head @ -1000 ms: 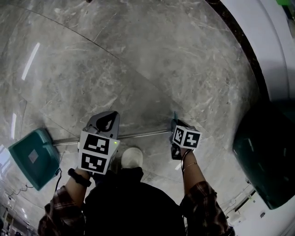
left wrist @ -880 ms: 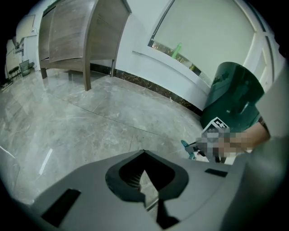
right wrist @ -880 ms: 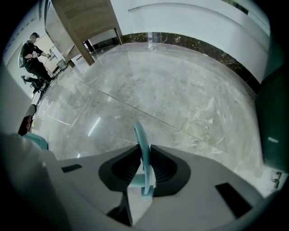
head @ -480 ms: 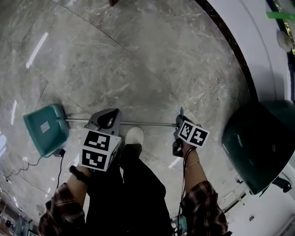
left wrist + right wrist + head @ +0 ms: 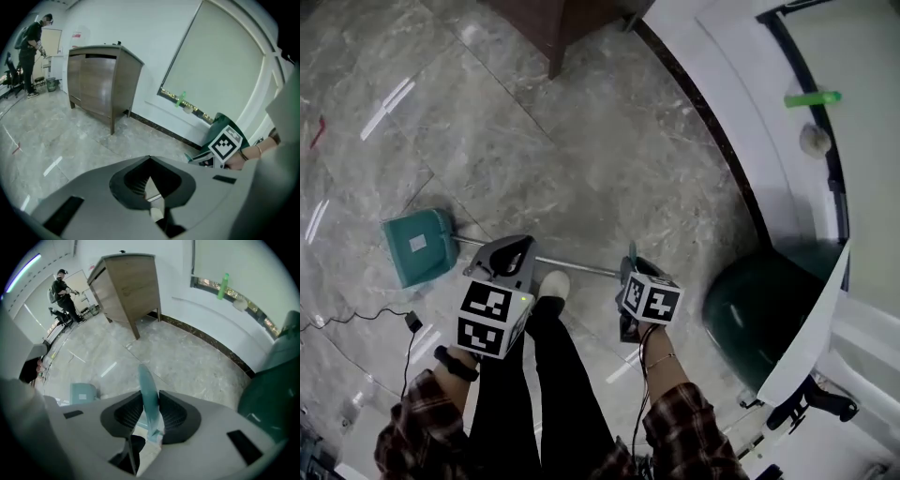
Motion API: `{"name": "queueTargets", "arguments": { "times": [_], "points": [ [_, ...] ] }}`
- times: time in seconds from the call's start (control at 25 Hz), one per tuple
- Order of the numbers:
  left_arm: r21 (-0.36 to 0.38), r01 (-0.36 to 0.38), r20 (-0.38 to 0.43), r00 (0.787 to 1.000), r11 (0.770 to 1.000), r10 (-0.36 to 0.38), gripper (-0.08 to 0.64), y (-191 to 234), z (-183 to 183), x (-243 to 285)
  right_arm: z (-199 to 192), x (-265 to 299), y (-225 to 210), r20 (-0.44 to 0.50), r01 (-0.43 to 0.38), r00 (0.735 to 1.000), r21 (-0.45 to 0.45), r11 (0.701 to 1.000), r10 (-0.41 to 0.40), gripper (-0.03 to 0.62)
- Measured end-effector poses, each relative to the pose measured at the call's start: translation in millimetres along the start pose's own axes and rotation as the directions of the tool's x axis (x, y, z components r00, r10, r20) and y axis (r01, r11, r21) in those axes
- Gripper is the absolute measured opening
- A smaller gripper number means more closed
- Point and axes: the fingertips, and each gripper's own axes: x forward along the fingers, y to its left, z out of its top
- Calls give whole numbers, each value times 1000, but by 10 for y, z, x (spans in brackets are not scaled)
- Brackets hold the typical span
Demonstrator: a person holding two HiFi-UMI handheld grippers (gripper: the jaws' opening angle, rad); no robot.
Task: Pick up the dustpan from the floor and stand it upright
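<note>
My left gripper (image 5: 517, 249), jaws clenched on the rod (image 5: 577, 267), must bear the dustpan (image 5: 417, 246), level before me, while my right gripper (image 5: 150, 401), jaws opening round the teal grip (image 5: 148, 380), guides it upright.

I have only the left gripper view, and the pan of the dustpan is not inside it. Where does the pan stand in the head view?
Observer: In the head view the teal pan is at the picture's left, beyond the left gripper. Its metal shaft runs rightward from it.
Operator: What does the other gripper have?
Observer: The right gripper view shows the right gripper with the teal handle end between its jaws, which are opening.
Operator: Is something lying near the pan?
Observer: Yes. A black plug with its cable lies on the floor, just below the pan in the head view.
</note>
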Motion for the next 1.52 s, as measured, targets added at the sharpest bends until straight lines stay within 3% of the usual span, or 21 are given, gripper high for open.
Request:
{"name": "queueTargets", "arguments": {
  "times": [0.16,0.4,0.76,1.04,1.2,1.32,1.52],
  "points": [
    [-75,-49,86,995,996,55,2,-33,242,-498,180,-386,473,23,-53,998,-91,994,55,118],
    [-129,-128,136,980,983,145,1,-53,108,-1194,325,-905,1204,72,-173,978,-228,958,194,124],
    [-267,-171,171,960,948,222,0,389,-473,-2183,174,-1373,2123,124,-189,964,-304,934,235,124],
    [-261,-167,196,955,951,222,1,759,-590,-2954,175,-1818,2808,182,-222,943,-277,935,278,124],
    [-262,-190,192,950,946,244,2,1085,-819,-3442,128,-2082,3420,180,-274,925,-289,917,333,124],
    [-315,-216,192,939,924,284,0,1370,-1005,-3765,107,-2232,3937,169,-286,917,-352,891,361,124],
    [-432,-238,211,911,870,353,1,1705,-1223,-4094,102,-2430,4696,131,-301,904,-485,821,408,124]
  ]
}}
